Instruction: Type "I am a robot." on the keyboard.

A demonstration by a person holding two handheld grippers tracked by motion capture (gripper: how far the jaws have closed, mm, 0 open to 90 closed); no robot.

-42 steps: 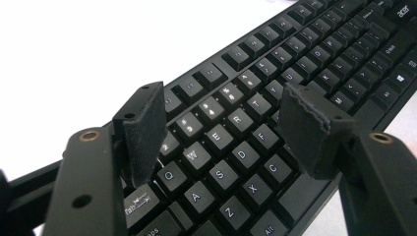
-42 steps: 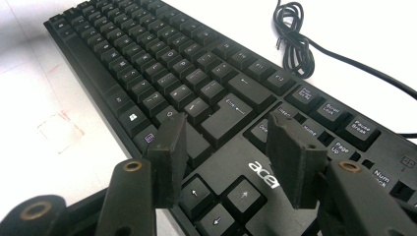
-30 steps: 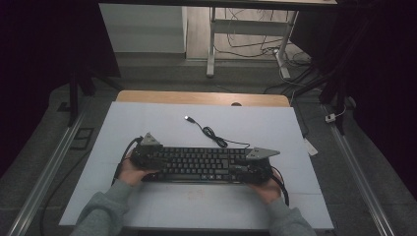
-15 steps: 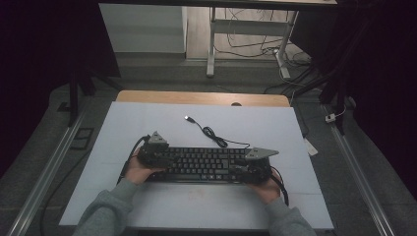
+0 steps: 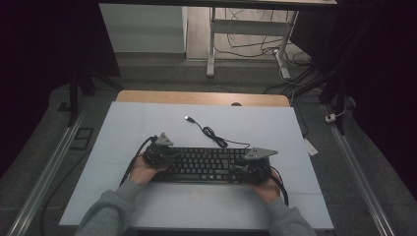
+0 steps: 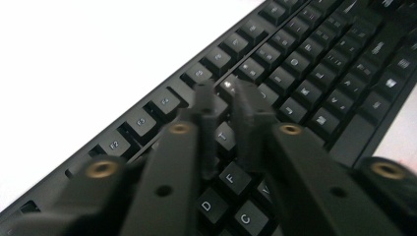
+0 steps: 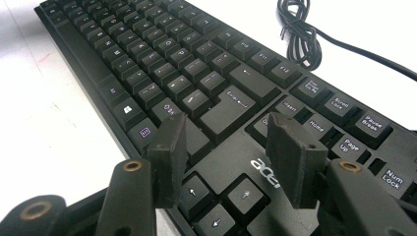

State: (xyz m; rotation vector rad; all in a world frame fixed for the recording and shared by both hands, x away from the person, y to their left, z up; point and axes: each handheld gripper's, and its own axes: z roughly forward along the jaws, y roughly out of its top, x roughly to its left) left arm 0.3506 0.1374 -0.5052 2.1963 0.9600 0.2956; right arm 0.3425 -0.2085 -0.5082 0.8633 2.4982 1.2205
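Keyboard (image 5: 206,164) work is in hand: the person holds a gripper at each end of it, and the step looks like pressing or plucking at a single key with the left one while the right one waits.

The keyboard lies flat on the counter (image 5: 147,123), near its front edge, long side across the high view. Its cable (image 5: 211,133) runs off toward 12 o'clock and ends in a loose plug (image 5: 187,118).

The left gripper (image 6: 223,101) sits over the keyboard's 9 o'clock end. Its fingers (image 6: 204,105) have just been closing and now stand nearly together, with only a narrow slit between them. Their tips hover at the upper letter rows, the T key just below them at 6 o'clock and the function row off at 10 o'clock. Whether they pinch a keycap or merely touch one I cannot tell; blur hides the contact.

The right gripper (image 7: 228,142) hangs over the 3 o'clock end with its fingers (image 7: 169,147) apart and nothing between them. The arrow keys lie directly beneath, the Enter key just ahead at 12 o'clock.

My judgement: the next move calls for a small, straight motion of the left gripper on one key, without sliding onto neighbours. The right one may need to steady the board should it shift.
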